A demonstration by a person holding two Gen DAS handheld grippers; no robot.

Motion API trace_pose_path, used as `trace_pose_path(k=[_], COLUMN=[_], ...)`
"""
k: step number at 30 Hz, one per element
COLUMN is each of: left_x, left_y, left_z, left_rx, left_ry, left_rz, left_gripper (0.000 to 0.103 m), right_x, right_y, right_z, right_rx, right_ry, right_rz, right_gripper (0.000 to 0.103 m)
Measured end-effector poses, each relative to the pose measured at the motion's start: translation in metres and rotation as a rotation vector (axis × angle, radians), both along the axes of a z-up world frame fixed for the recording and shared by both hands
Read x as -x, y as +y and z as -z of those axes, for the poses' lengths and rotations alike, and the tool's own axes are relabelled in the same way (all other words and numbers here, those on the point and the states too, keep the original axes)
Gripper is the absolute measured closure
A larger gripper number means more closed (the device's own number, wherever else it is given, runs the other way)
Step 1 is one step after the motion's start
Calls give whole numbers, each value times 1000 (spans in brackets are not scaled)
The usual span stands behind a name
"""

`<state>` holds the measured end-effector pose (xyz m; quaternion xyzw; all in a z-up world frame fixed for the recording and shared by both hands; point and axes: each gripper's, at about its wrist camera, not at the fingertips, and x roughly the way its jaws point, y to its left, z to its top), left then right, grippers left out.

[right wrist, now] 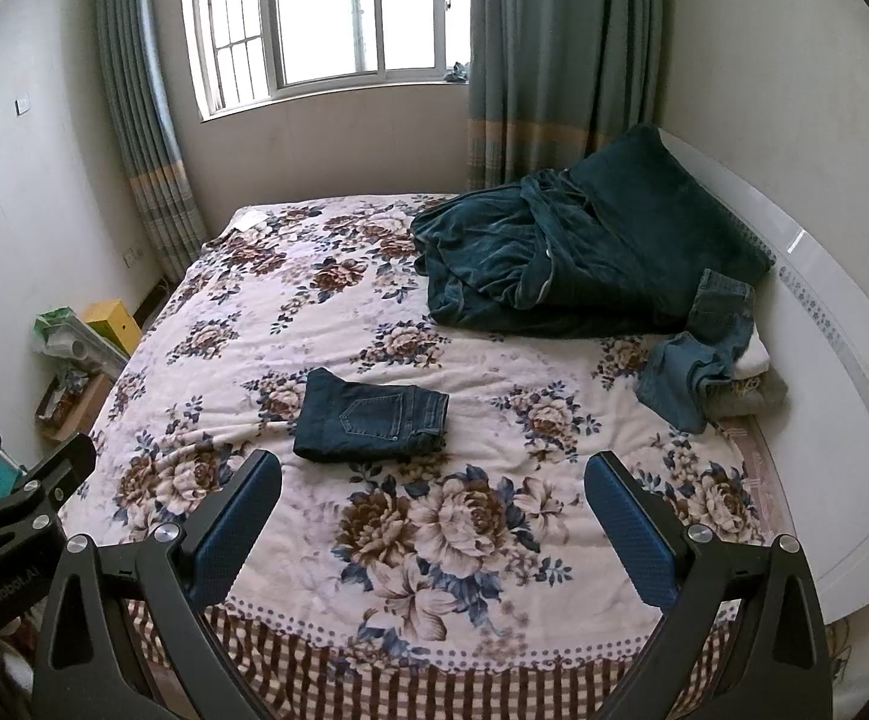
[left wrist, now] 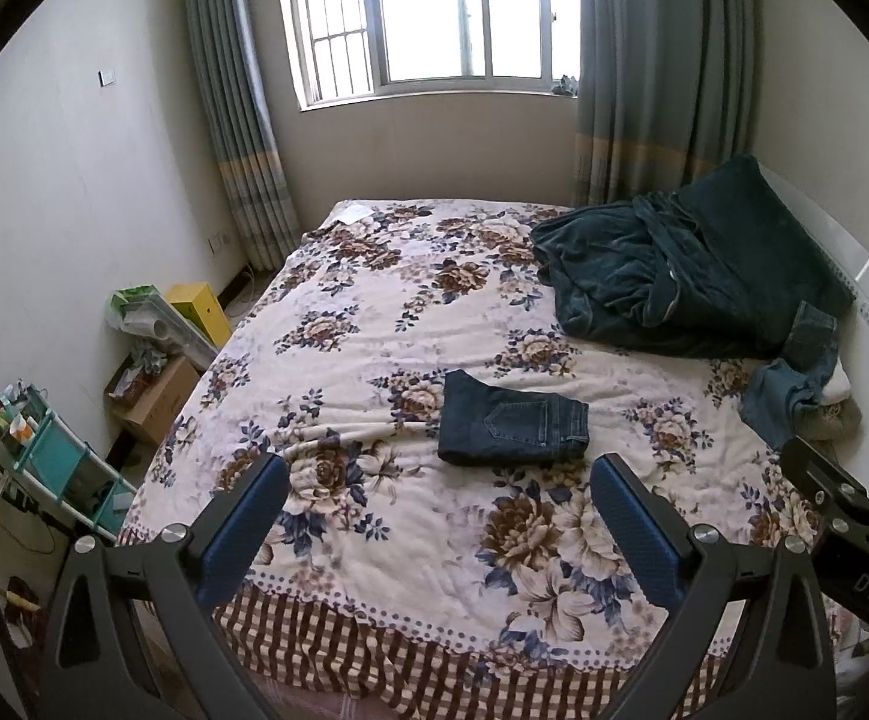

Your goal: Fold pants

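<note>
Dark denim pants [left wrist: 512,426] folded into a compact rectangle, back pocket up, lying mid-way across the floral bedspread [left wrist: 374,324], well apart from the green blanket [left wrist: 686,276] and the loose jeans [left wrist: 794,384] by the headboard. Likely risk: snagging or dragging a layer on another pass and undoing the stack. Left gripper [left wrist: 437,516] and right gripper [right wrist: 431,510] both spread wide above the near edge, holding and touching nothing.
</note>
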<state>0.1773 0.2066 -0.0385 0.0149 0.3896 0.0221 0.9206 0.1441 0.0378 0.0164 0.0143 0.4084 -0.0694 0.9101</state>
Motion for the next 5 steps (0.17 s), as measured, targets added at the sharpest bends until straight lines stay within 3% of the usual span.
trace_pose_path(k=[5], left_x=[3], left_y=[-2], left_z=[-2], left_rx=[3], left_ry=[-2], left_rz=[-5], left_gripper=[0], right_x=[0], right_y=[-1], right_z=[0], right_rx=[1], right_ry=[1], right_rz=[0], right_gripper=[0])
